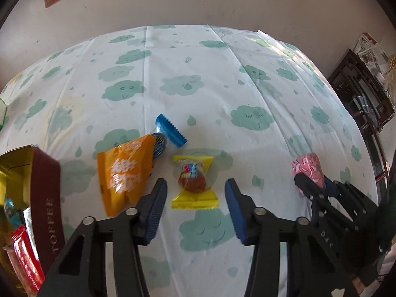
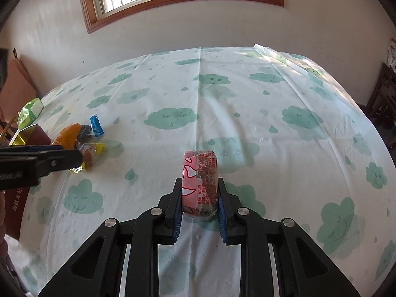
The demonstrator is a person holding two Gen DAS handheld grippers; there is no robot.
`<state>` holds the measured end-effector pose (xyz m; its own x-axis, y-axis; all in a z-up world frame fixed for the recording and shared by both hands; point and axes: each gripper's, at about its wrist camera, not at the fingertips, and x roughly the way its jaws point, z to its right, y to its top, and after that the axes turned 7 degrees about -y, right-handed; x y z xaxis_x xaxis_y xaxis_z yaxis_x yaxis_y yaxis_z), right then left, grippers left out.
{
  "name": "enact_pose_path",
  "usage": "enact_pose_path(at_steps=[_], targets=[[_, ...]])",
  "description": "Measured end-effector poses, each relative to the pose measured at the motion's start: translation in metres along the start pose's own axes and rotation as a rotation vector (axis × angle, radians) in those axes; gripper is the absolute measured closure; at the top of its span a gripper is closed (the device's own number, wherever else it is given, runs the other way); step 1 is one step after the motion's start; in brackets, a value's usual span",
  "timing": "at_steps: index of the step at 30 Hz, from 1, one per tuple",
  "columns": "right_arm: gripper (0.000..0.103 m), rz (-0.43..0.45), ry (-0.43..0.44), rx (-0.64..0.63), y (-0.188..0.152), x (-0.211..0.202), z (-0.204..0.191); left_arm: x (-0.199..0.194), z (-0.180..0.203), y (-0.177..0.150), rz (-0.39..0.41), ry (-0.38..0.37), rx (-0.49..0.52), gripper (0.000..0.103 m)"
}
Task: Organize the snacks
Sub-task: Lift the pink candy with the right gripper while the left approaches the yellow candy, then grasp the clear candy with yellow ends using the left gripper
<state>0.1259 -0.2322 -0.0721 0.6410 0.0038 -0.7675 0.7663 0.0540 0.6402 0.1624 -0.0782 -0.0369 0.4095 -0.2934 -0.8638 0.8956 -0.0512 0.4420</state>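
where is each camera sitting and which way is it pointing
Left wrist: sits on the left gripper, looks down along its open fingers at a yellow candy on the tablecloth, toffee box at left; the right gripper shows at right.
Right wrist: sits on the right gripper, looks down along fingers shut on a pink snack; the left gripper enters from the left.
Shared: yellow candy, pink snack, orange packet, tablecloth, both grippers.

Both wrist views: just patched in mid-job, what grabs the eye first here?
The right claw is shut on a pink wrapped snack, held above the cloud-print tablecloth. The left claw stands open with a yellow-wrapped snack between its fingers, not yet gripped; an orange packet lies beside it. At far left is the maroon TOFFEE box, already holding snacks.
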Motion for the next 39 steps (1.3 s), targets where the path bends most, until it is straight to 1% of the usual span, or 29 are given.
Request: enact_pose_path(at_steps=[4,7,8,9,12,15,20,34,39], targets=[[0.078,0.000,0.012,0.011,-0.001,0.000,0.003,0.009,0.003,0.003,-0.018,0.009,0.014,0.064],[0.078,0.001,0.014,0.014,-0.001,0.000,0.003,0.015,0.001,0.004,-0.030,0.003,0.006,0.065],[0.078,0.000,0.014,0.014,-0.001,0.000,0.003,0.016,0.000,0.004,-0.034,0.004,0.003,0.067],[0.078,0.001,0.013,0.014,-0.001,0.000,0.002,0.017,0.000,0.004,-0.037,0.005,0.002,0.073],[0.078,0.000,0.013,0.014,-0.001,0.000,0.001,0.021,-0.005,0.002,-0.059,-0.010,-0.014,0.076],[0.078,0.000,0.010,0.012,-0.001,0.000,0.000,0.018,-0.004,-0.003,-0.054,-0.007,0.005,0.081],[0.078,0.001,0.004,0.008,-0.001,0.000,0.000,0.012,-0.004,-0.013,-0.055,-0.001,0.013,0.081],[0.078,0.000,-0.026,-0.013,-0.001,0.000,-0.008,-0.011,-0.007,-0.044,-0.058,0.004,-0.006,0.081],[0.078,-0.001,-0.032,-0.017,-0.001,0.001,-0.010,-0.022,-0.008,-0.051,-0.035,0.015,-0.007,0.081]])
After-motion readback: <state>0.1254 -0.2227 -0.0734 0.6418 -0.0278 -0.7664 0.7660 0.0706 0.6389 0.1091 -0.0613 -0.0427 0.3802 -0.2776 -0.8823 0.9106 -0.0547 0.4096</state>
